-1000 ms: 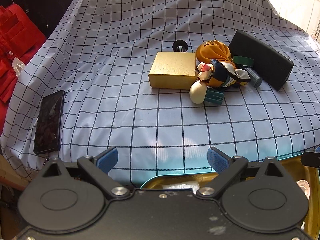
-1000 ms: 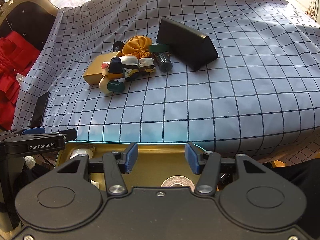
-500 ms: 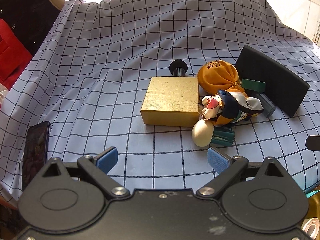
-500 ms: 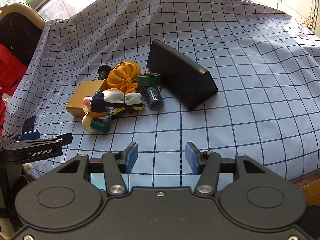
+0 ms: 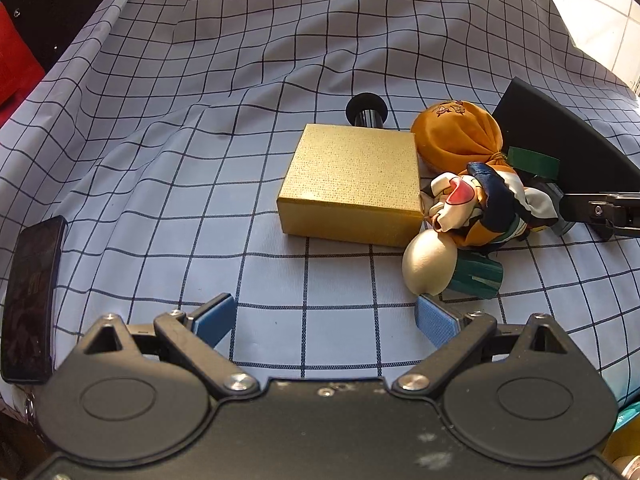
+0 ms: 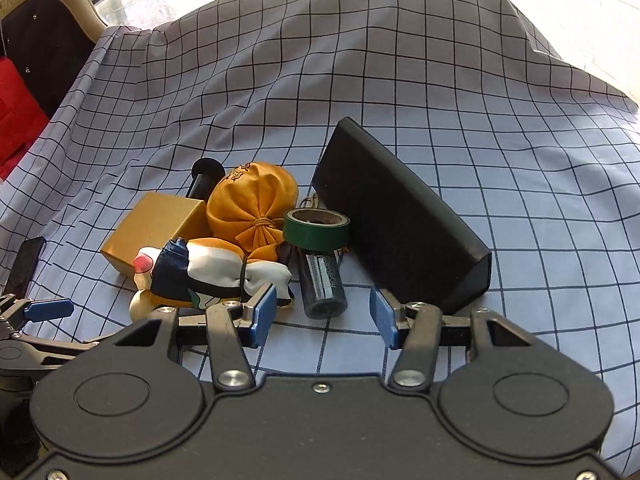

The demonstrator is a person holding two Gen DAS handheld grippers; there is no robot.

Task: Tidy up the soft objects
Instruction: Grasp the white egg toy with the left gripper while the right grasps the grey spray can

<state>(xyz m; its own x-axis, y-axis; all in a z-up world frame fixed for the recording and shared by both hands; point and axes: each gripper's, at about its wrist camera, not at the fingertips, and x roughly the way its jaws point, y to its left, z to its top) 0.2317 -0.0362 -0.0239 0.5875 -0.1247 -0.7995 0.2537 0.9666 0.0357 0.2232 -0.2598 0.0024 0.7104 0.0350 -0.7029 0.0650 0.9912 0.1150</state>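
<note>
A pile lies on the checked cloth [image 5: 200, 160]. An orange drawstring pouch [image 6: 252, 204] [image 5: 456, 136] rests against a patterned fabric pouch [image 6: 212, 276] [image 5: 480, 204]. Around them are a gold box [image 5: 352, 184] [image 6: 154, 232], a cream egg shape [image 5: 428, 266], a green cylinder [image 5: 476, 276], a green tape roll [image 6: 316, 230] and a dark tube [image 6: 322, 284]. My left gripper [image 5: 324, 320] stands wide open in front of the gold box, its right pad close to the egg. My right gripper [image 6: 324, 312] is partly open with nothing held. The tube's near end shows between its pads, untouched.
A black wedge-shaped case [image 6: 400, 224] [image 5: 560, 152] stands right of the pile, and a black spool [image 5: 366, 114] behind the box. A phone [image 5: 32, 300] lies at the cloth's left edge. A chair with red fabric [image 6: 16, 120] is far left. Bare cloth stretches behind and right.
Both grippers have moved forward over the cloth toward the pile, which now looks larger and closer. The gold tray at the near edge has dropped out of view. Neither gripper's opening changed.
</note>
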